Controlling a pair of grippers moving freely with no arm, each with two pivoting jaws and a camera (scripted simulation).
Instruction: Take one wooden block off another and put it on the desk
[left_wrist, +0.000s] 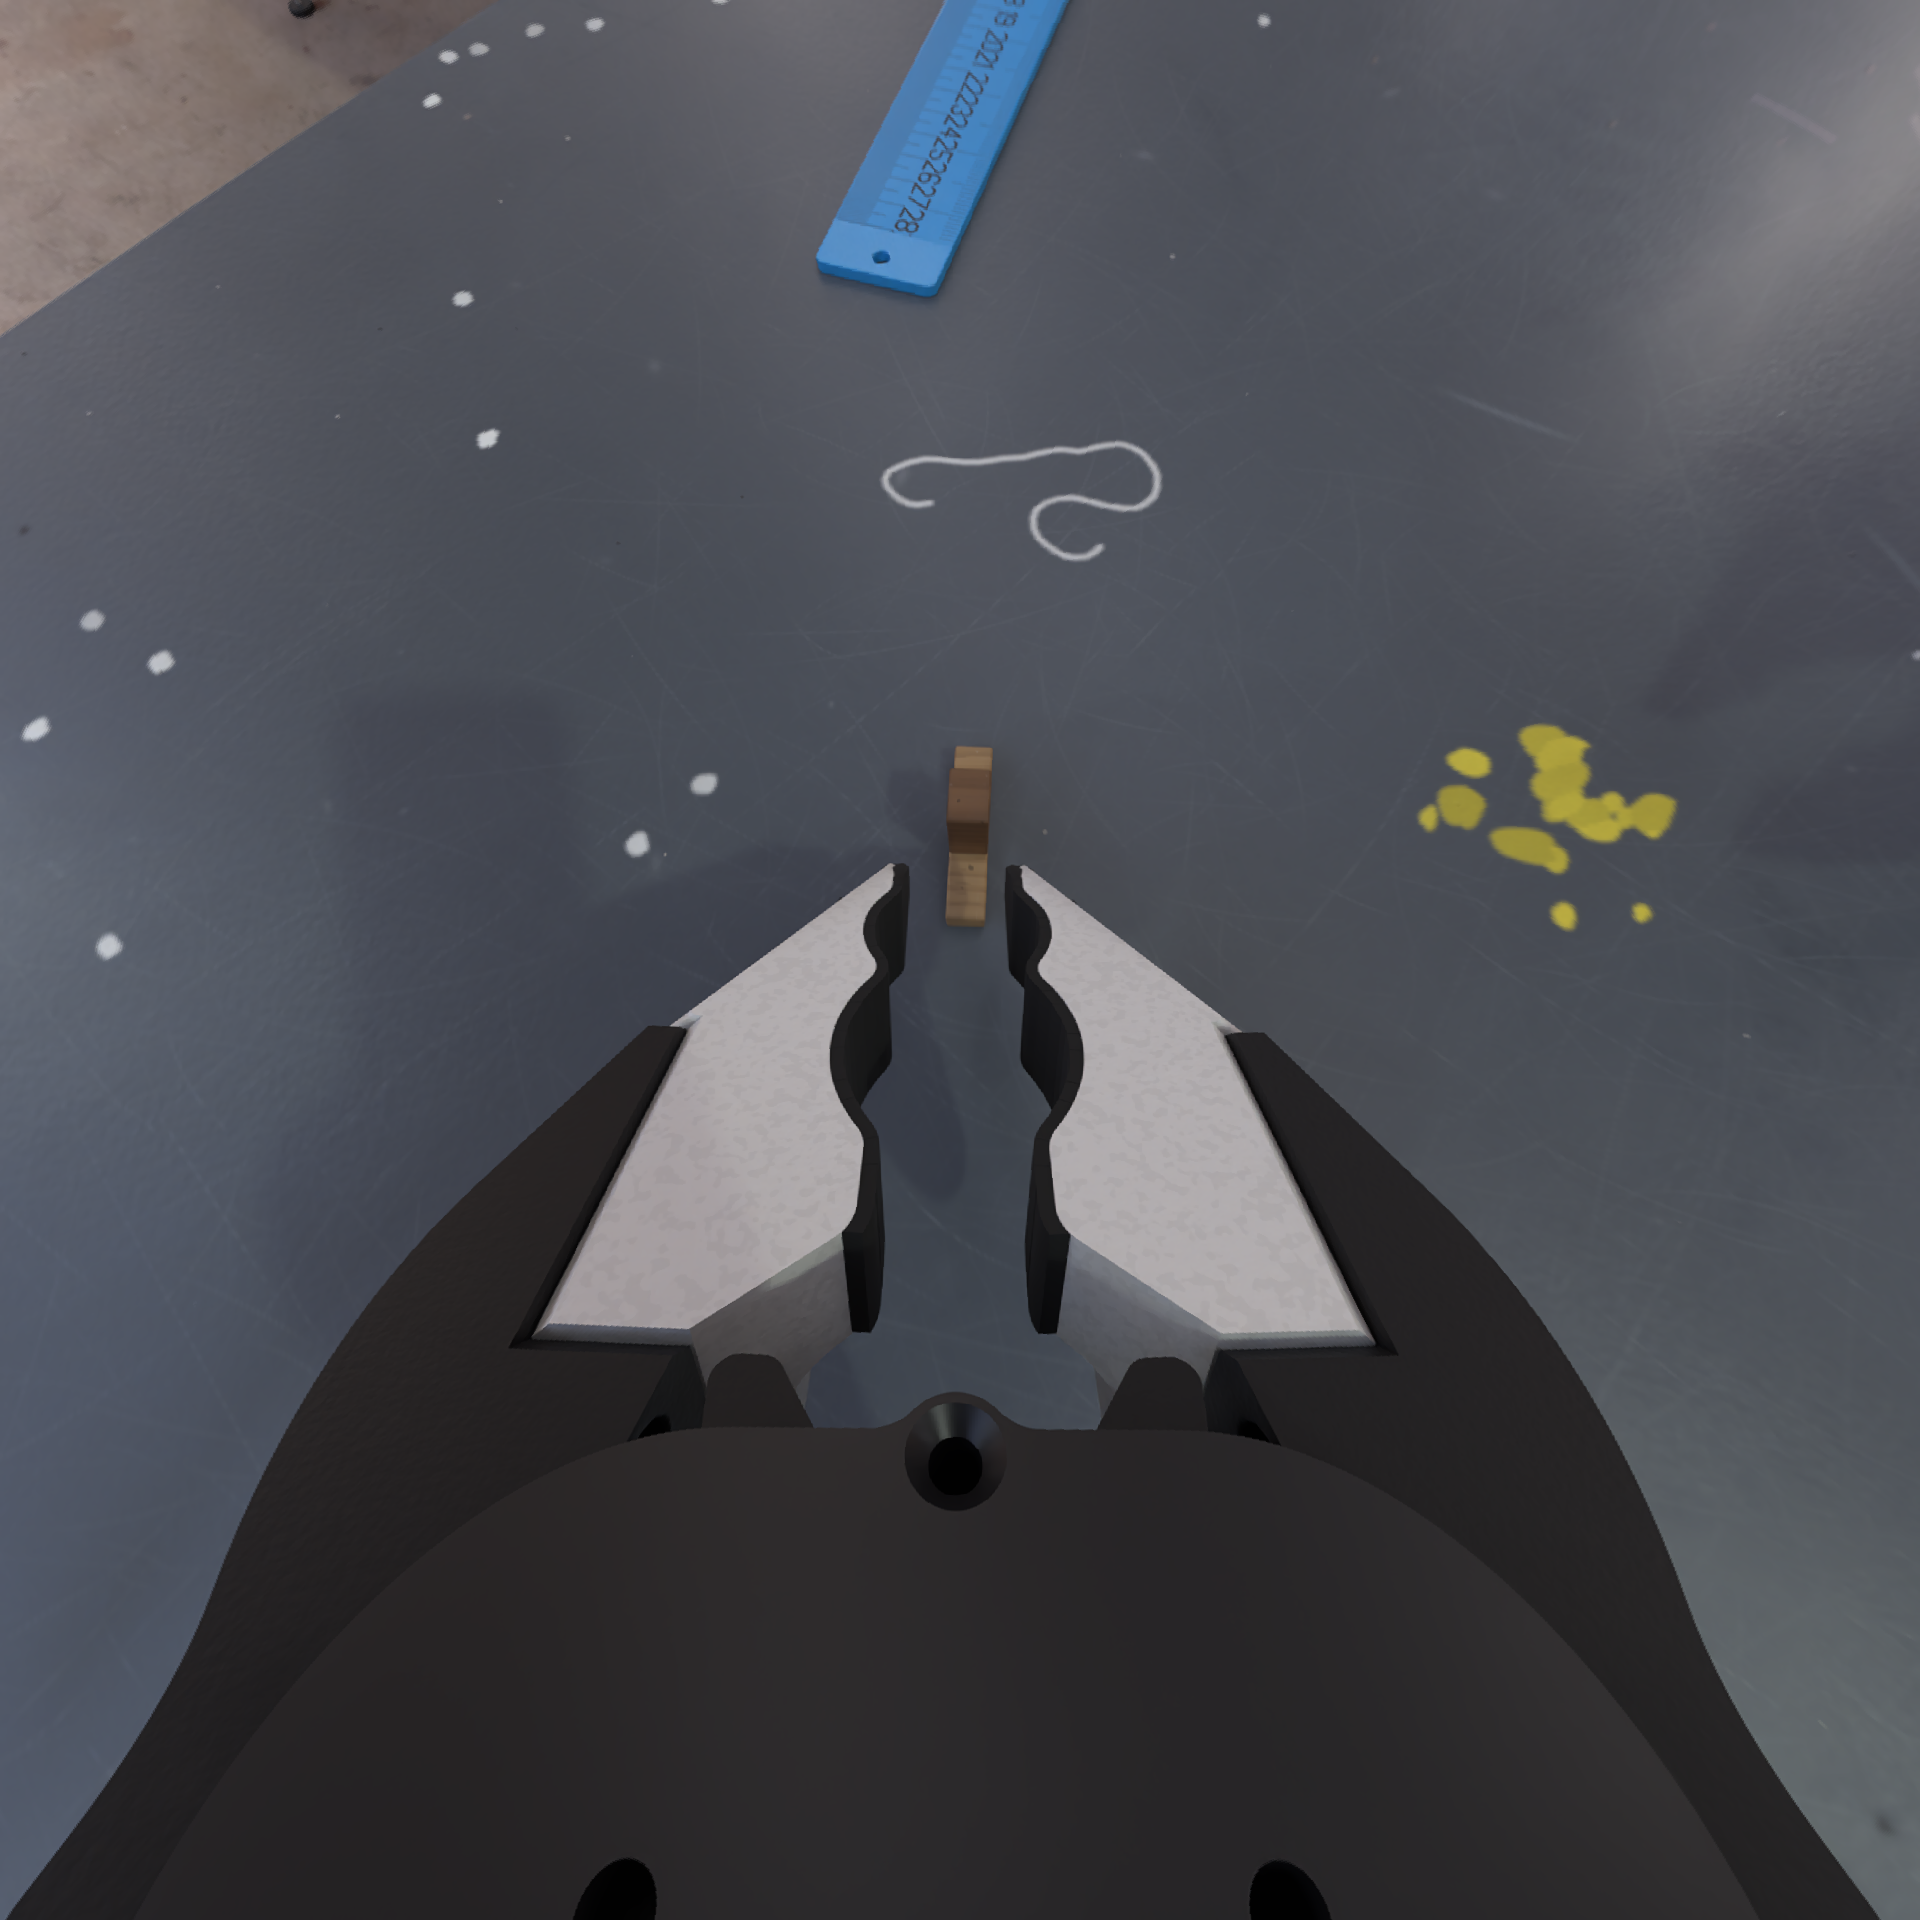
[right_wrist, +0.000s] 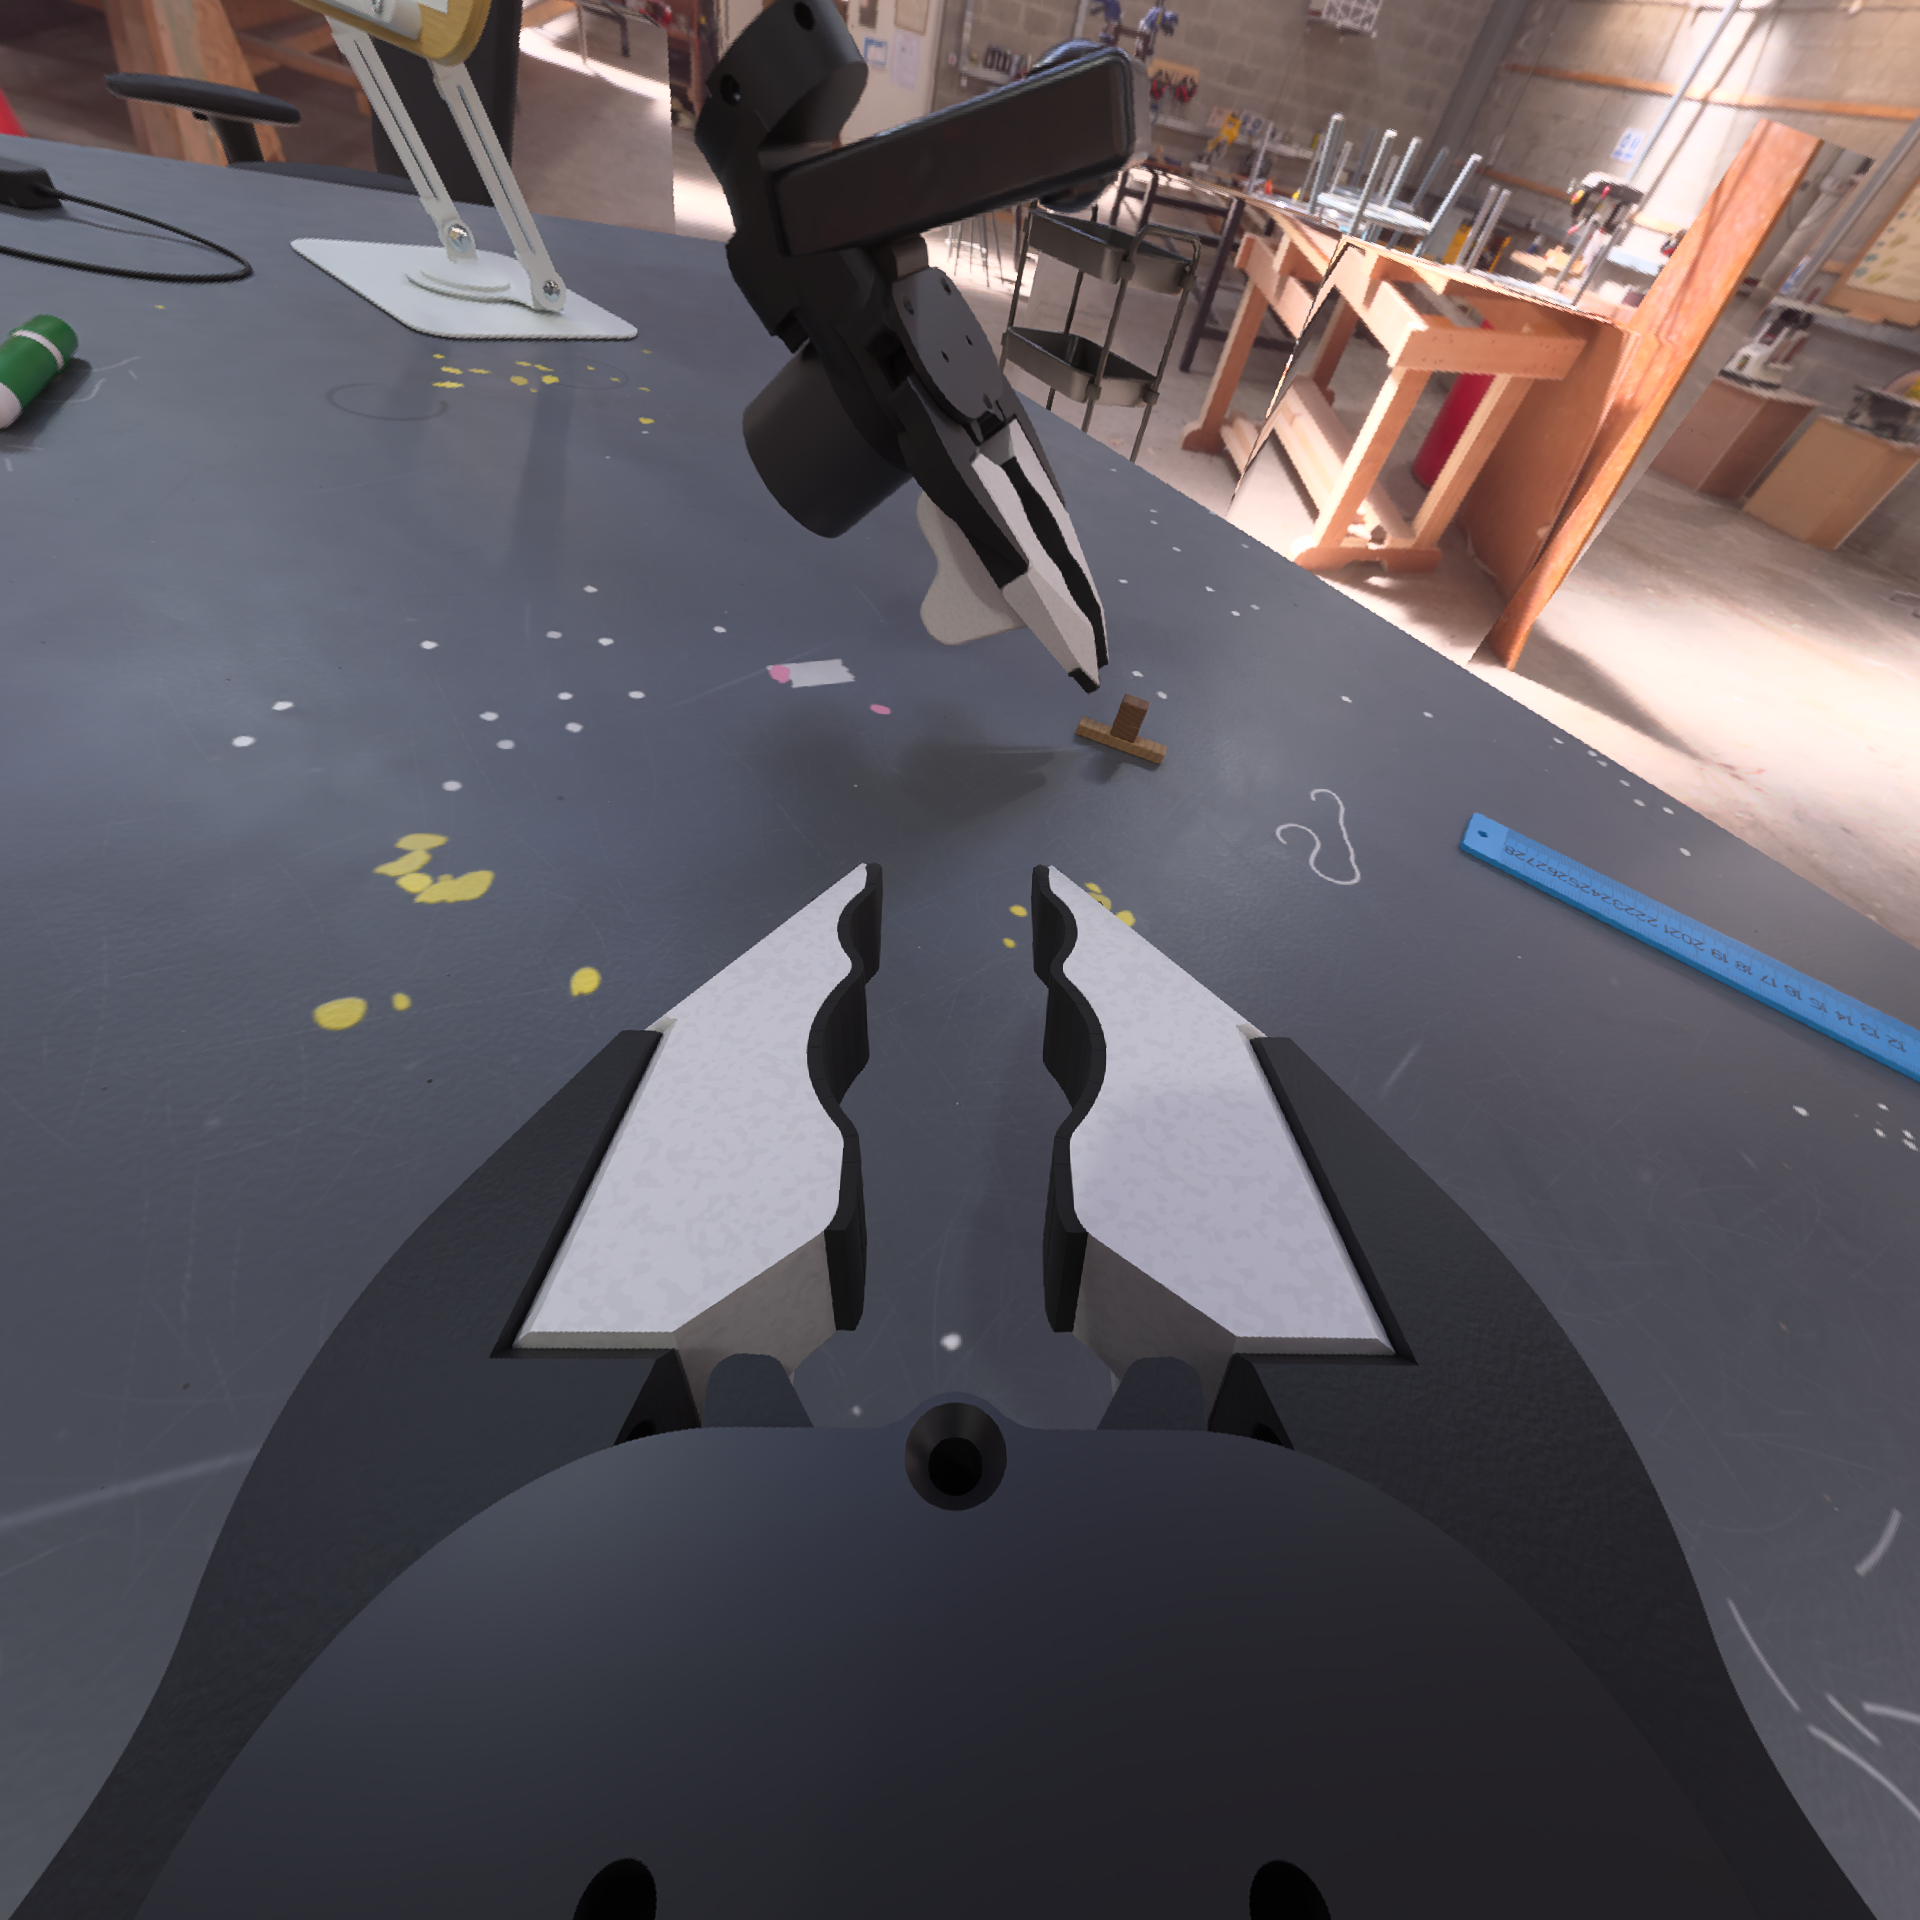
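A small wooden block (right_wrist: 1130, 716) stands upright on a flat wooden block (right_wrist: 1103, 737) that lies on the dark grey desk (right_wrist: 623, 790). In the left wrist view the pair (left_wrist: 968, 831) shows as a narrow brown stack just past my fingertips. My left gripper (left_wrist: 956, 883) is open and empty, its tips on either side of the near end of the flat block. It also shows in the right wrist view (right_wrist: 1086, 665), tilted down, just above and left of the blocks. My right gripper (right_wrist: 956, 883) is open and empty, well short of the blocks.
A blue ruler (left_wrist: 935, 156) lies beyond the blocks; it also shows in the right wrist view (right_wrist: 1683, 940) at the right. A white lamp base (right_wrist: 457, 286) and a green marker (right_wrist: 31, 358) sit at the far left. The desk edge (right_wrist: 1351, 592) runs diagonally at the right.
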